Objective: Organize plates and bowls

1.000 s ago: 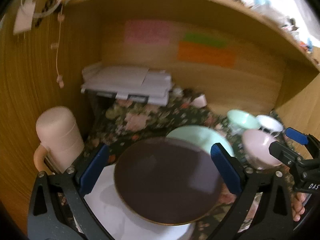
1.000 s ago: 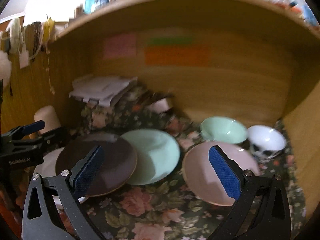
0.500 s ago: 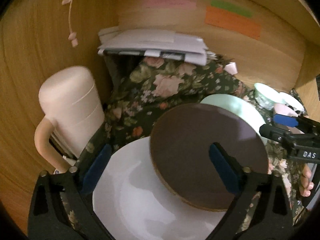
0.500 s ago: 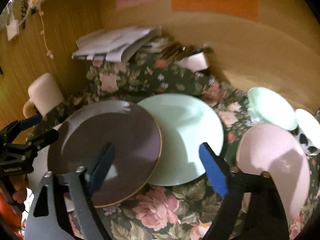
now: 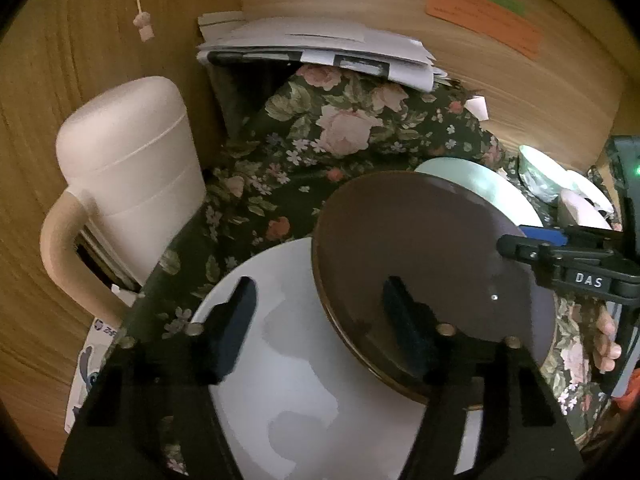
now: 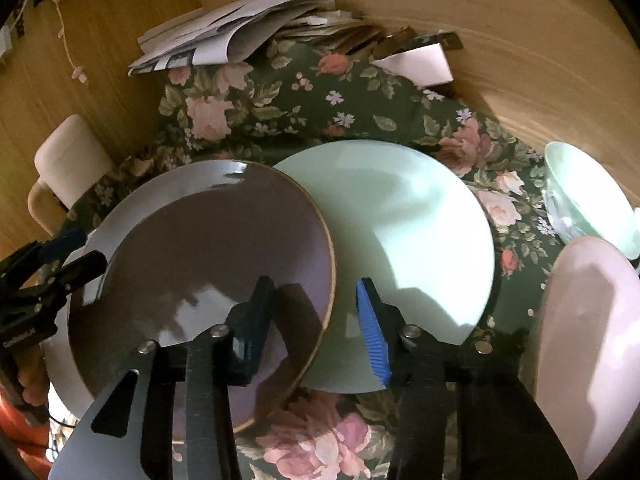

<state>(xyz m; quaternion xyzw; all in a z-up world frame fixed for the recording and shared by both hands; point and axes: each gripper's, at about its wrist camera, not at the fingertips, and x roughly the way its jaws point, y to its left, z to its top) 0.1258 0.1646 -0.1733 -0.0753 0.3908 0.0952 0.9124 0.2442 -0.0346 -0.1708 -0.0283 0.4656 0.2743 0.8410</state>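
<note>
Over on the left, the left gripper hangs low above the white plate, its jaws about halfway in and just now closing. One finger sits over the white plate, the other over the near edge of the brown plate; that edge lies between them, but I cannot tell whether either pad touches it. The brown plate rests tilted, overlapping the white plate on one side and the mint plate on the other, all on the floral cloth.

Further right, the right gripper has its jaws narrower still, also just closing, straddling the spot where the brown plate's rim crosses the mint plate. The pads look apart from the rim, so nothing is gripped that I can see.

To the right stand a pink bowl and a mint bowl.

As for writing, the right gripper's side reads "DAS" in the left wrist view. The coloured notes on the wooden back wall carry text too small to read.
</note>
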